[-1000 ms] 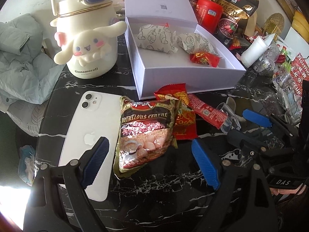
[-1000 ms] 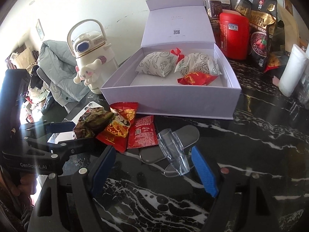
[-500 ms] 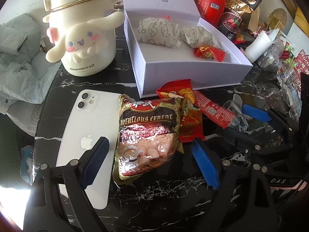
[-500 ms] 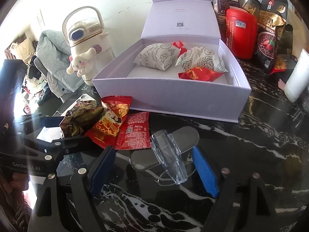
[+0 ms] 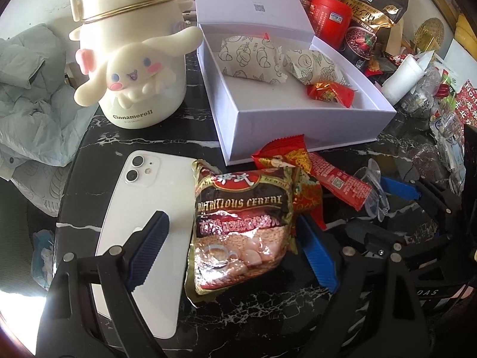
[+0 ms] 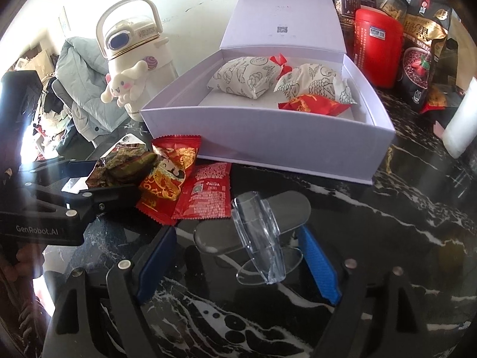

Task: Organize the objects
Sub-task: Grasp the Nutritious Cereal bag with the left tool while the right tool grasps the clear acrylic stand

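Here, the left gripper is held with its jaws closing on either side of the "Nutritious Cereal" packet, which lies flat on the black marble table, unpressed by the pads. The right gripper is spread wide around a clear plastic stand, without contact. Farther back, the open white box is seen, with wrapped snacks inside.

Black white-veined marble table. On it: open white box, Cinnamoroll bottle, white phone. Also cereal packet, red sachets, clear stand.
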`<action>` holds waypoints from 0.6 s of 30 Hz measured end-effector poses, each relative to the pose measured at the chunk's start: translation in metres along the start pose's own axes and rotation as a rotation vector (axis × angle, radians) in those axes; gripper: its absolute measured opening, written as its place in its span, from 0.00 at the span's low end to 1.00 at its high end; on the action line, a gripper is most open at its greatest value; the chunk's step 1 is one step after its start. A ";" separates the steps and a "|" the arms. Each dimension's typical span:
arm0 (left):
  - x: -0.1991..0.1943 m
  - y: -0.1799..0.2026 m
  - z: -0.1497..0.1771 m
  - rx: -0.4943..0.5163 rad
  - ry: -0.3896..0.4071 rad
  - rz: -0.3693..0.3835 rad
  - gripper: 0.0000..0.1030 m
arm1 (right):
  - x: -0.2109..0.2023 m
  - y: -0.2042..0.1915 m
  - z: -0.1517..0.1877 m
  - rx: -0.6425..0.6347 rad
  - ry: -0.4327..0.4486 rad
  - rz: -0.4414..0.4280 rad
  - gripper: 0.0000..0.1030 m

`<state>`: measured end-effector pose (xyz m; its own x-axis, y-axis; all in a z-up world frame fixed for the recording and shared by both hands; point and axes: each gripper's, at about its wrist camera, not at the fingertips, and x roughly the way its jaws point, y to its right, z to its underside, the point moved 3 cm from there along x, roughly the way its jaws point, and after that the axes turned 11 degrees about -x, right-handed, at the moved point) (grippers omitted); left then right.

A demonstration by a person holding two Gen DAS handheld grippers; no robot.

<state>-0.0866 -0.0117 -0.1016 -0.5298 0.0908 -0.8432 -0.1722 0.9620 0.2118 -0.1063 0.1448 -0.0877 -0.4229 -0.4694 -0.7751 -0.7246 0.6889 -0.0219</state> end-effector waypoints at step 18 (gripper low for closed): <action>-0.006 -0.004 -0.002 -0.043 -0.010 0.099 0.53 | -0.003 0.006 0.001 0.031 -0.007 -0.002 0.68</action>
<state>-0.0843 -0.0165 -0.0962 -0.5375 0.1876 -0.8222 -0.1548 0.9365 0.3148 -0.1095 0.1509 -0.0860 -0.4176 -0.4668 -0.7796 -0.7078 0.7051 -0.0430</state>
